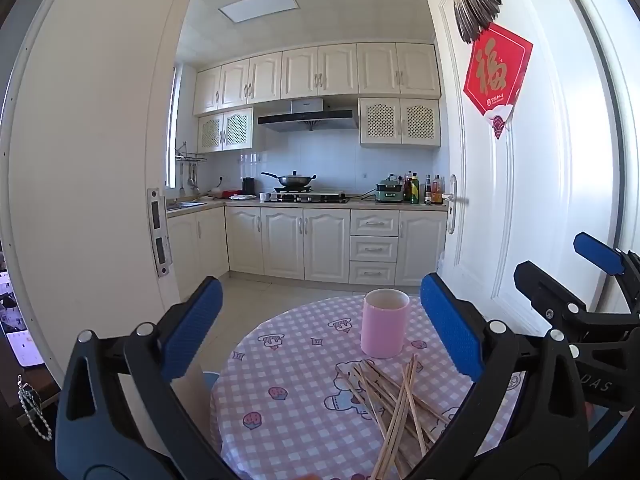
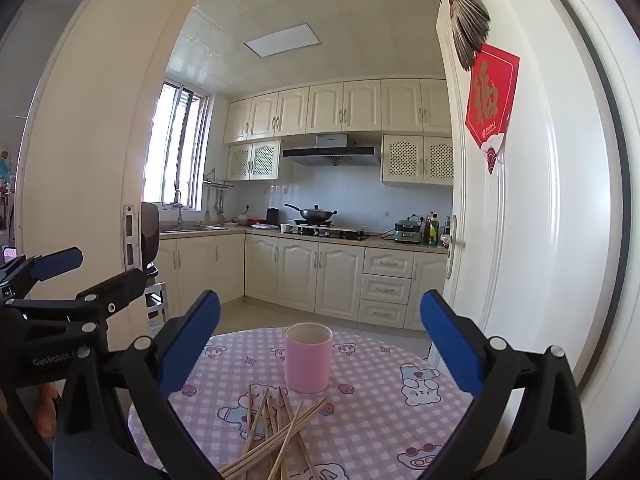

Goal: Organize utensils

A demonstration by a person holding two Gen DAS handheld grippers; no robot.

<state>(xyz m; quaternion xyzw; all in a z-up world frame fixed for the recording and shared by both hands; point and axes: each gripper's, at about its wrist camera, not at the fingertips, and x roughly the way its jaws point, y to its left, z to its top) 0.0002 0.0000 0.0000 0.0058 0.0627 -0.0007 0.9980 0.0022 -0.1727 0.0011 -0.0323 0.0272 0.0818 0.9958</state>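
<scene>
The near ends of the wooden sticks [image 1: 394, 408] run off the bottom of both wrist views, so their full length and count cannot be told; they look like chopsticks or skewers, though the lens leaves that unsure. They lie in a loose crossed heap on the near part of the bench [image 2: 372, 412], a round top under a pink checked cloth printed with small cartoon figures. The near rim of the bench is cut off, and its legs are hidden.

A pink cup [image 2: 308, 358] stands upright just beyond the heap, near the middle of the cloth, mouth open upward. What is inside it cannot be seen.

The left tool [image 1: 320, 328] hangs above the near left of the bench with its blue pads wide apart and nothing between them. The right tool [image 2: 320, 340] hangs beside it on the right, likewise spread wide and holding nothing. Each shows at the edge of the other's view, close together but apart.

Beyond the far rim lies pale tiled floor, then a kitchen with cream cabinets, a wok [image 1: 294, 179] on the hob, a range hood, bottles on the right of the counter and a sink on the left. A white door [image 1: 516, 184] stands open just right of the bench, bearing a red paper hanging [image 1: 497, 76]. A door frame rises on the left.
</scene>
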